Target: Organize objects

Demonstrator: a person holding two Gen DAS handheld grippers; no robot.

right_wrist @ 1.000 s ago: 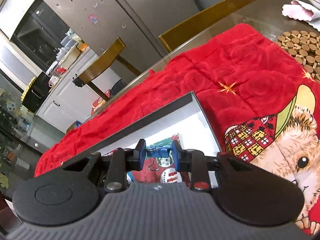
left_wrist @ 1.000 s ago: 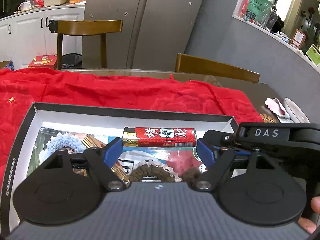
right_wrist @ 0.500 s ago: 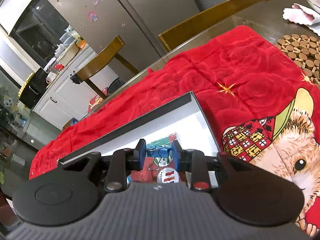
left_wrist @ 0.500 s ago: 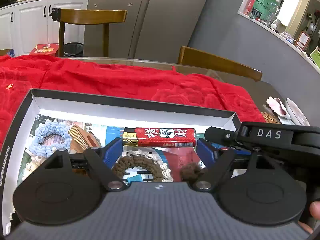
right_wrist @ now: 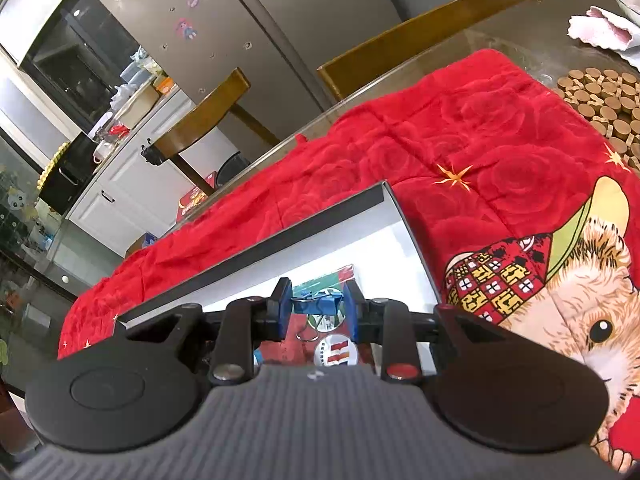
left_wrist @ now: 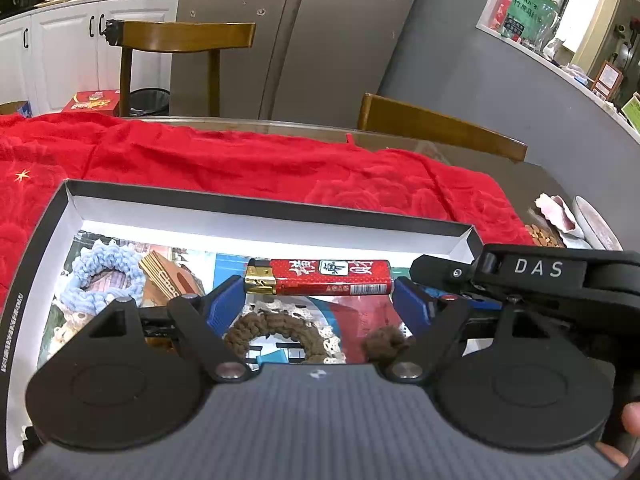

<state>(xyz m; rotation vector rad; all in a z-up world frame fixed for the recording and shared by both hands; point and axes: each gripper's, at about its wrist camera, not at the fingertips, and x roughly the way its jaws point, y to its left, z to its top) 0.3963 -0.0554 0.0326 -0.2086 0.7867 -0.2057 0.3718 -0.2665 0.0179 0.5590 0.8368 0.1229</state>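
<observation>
Holds almost the same pose as a second ago, after a slight dip and return of the left view. Left gripper (left_wrist: 318, 287) angled down over an open shallow box (left_wrist: 260, 206), jaws spread wide and clamped end to end on a red lighter (left_wrist: 320, 276), carried crosswise above the box contents. Right gripper (right_wrist: 316, 307) also tilted down at the box's right end, jaws nearly closed and pinching a blue binder clip (right_wrist: 316, 305), wire loop hanging below. Seen from the left camera, crowds in just right of the left gripper, black body marked DAS partly covering that corner of the box. Fingertips of a hand (left_wrist: 631, 418) showing at the lower right edge. Lying inside the box: a light blue crocheted scrunchie (left_wrist: 100, 274), a brown scrunchie with lace trim (left_wrist: 276, 330), a small wooden piece (left_wrist: 164, 278), printed cards underneath. Resting under the box, a red blanket (left_wrist: 240, 160) with a hamster print (right_wrist: 580, 308). Beyond, wooden chairs (left_wrist: 188, 36) and a grey refrigerator (left_wrist: 320, 40).
</observation>
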